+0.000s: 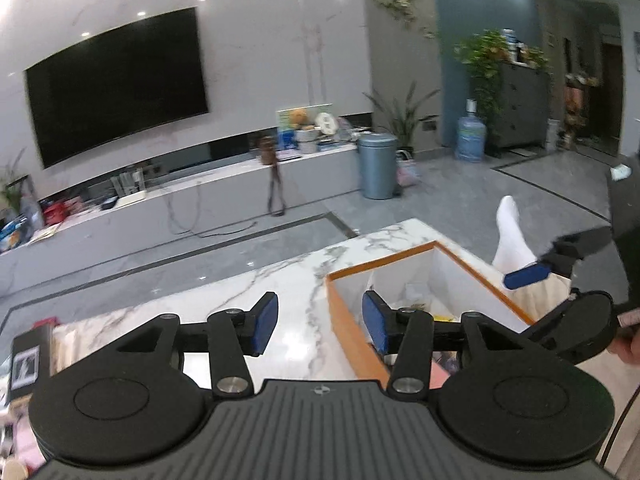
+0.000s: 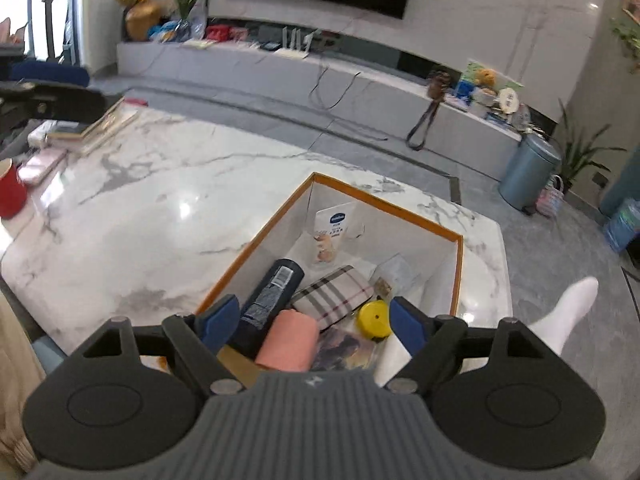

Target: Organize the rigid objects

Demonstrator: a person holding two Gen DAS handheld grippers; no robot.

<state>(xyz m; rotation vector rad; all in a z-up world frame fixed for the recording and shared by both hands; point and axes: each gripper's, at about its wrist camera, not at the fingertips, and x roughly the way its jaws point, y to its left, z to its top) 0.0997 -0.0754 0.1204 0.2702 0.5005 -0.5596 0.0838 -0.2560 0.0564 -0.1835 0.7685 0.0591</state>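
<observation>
Hovering Over the Box, Both Grippers Empty

Right gripper (image 2: pixel 310 322) hangs spread wide above the orange-rimmed box (image 2: pixel 460 240), holding nothing; dark bottle (image 2: pixel 272 296), pink roll (image 2: pixel 288 340) and plaid case (image 2: pixel 336 294) lie inside. Left gripper (image 1: pixel 320 322) gapes empty too (straddling the box edge). Best swing toward the leftover books (image 2: pixel 92 128) on the marble table (image 2: pixel 160 208), approaching low and square.

red cup (image 2: pixel 10 194): cut by edge | box (image 1: pixel 340 320) contents: mostly hidden, perhaps

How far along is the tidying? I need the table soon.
Done: the orange-rimmed box holds a dark bottle, plaid case and yellow disc. Both grippers are open, holding nothing. Left: books, pink case, red cup.
</observation>
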